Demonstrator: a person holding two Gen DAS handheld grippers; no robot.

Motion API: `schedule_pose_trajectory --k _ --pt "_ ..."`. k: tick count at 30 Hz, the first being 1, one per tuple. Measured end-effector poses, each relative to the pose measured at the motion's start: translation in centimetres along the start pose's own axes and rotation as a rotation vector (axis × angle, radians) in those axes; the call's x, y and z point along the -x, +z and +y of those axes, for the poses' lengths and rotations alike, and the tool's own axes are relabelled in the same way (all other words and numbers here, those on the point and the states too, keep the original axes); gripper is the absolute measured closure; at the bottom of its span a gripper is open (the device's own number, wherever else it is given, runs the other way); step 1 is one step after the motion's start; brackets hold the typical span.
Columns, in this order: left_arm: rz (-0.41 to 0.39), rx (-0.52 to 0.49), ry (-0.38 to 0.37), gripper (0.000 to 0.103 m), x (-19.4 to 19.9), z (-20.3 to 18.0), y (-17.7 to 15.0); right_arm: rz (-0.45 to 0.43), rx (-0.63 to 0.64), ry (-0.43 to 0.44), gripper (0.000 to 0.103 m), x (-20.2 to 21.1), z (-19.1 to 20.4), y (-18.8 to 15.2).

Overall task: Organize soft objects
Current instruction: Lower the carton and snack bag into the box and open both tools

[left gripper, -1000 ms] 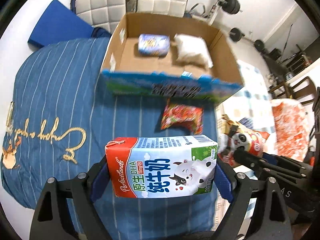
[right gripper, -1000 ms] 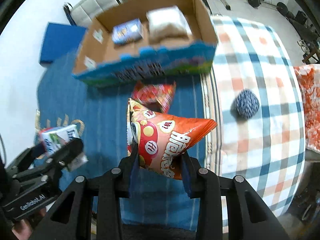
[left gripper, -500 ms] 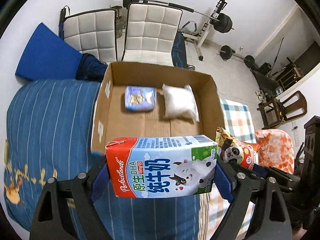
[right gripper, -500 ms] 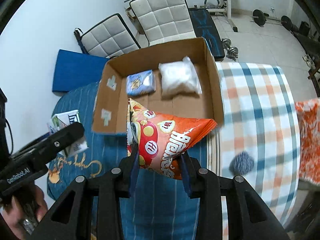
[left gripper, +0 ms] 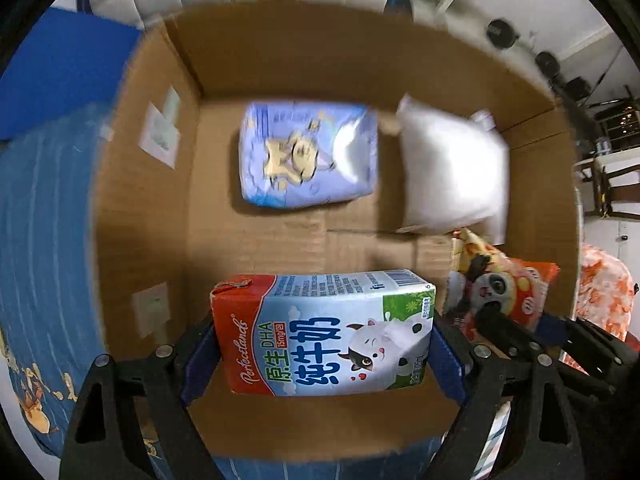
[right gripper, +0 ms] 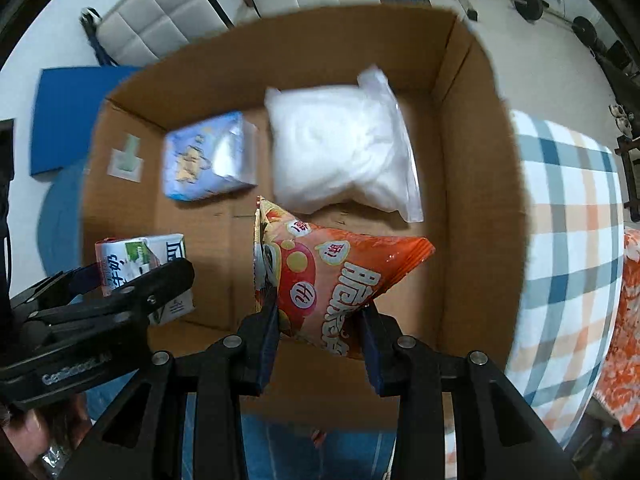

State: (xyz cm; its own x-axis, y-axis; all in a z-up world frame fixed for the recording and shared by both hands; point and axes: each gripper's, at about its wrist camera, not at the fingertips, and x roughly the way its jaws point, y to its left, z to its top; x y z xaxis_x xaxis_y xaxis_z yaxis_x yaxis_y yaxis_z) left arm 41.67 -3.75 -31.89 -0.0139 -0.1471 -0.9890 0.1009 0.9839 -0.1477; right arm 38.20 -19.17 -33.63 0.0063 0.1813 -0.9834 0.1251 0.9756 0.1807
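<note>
Both grippers hang over the open cardboard box (left gripper: 144, 216) (right gripper: 476, 208). My left gripper (left gripper: 322, 346) is shut on a milk carton (left gripper: 324, 332), held by its two ends above the box's near left part; the carton (right gripper: 140, 264) also shows in the right wrist view. My right gripper (right gripper: 318, 320) is shut on an orange snack bag (right gripper: 340, 276), which appears at the left wrist view's right edge as the snack bag (left gripper: 500, 288). On the box floor lie a blue packet (left gripper: 308, 156) (right gripper: 208, 156) and a white bag (left gripper: 452, 168) (right gripper: 340, 148).
The box stands on a blue striped bedcover (left gripper: 44, 216). A checked blanket (right gripper: 572, 240) lies to its right, with an orange patterned cloth (right gripper: 624, 320) beyond. White padded chairs (right gripper: 224, 8) and a blue mat (right gripper: 68, 116) sit behind the box, gym weights (right gripper: 528, 0) farther off.
Both grippers have travelled from over the bedcover to above the box and come lower, so the box fills both views. Each keeps its hold on its item.
</note>
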Motion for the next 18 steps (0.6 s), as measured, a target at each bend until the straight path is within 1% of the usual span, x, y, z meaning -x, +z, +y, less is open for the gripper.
schedule_pose_trajectory --k 3,5,8,12,14,18 --pt "0.072 0.007 -0.002 0.014 -2.4 0.6 0.7 0.057 0.012 -0.013 0.065 -2.4 0.1 0.6" --pt "0.113 0.002 0.004 0.014 -3.8 0.8 0.9 0.079 0.029 -0.029 0.065 -3.5 0.3 0.7" --pt "0.160 -0.012 0.020 0.014 -5.4 0.9 0.9 0.117 0.045 -0.046 0.065 -5.2 0.5 0.9" --pt "0.202 0.008 0.013 0.014 -7.0 1.4 0.6 0.162 0.036 -0.040 0.064 -6.8 0.2 0.7" --pt "0.214 0.009 0.016 0.014 -7.5 1.4 0.5 0.169 0.032 -0.035 0.064 -7.1 0.0 0.8" --pt "0.228 -0.016 0.037 0.014 -7.5 1.2 0.3 0.187 0.022 -0.026 0.063 -7.6 -0.1 1.1"
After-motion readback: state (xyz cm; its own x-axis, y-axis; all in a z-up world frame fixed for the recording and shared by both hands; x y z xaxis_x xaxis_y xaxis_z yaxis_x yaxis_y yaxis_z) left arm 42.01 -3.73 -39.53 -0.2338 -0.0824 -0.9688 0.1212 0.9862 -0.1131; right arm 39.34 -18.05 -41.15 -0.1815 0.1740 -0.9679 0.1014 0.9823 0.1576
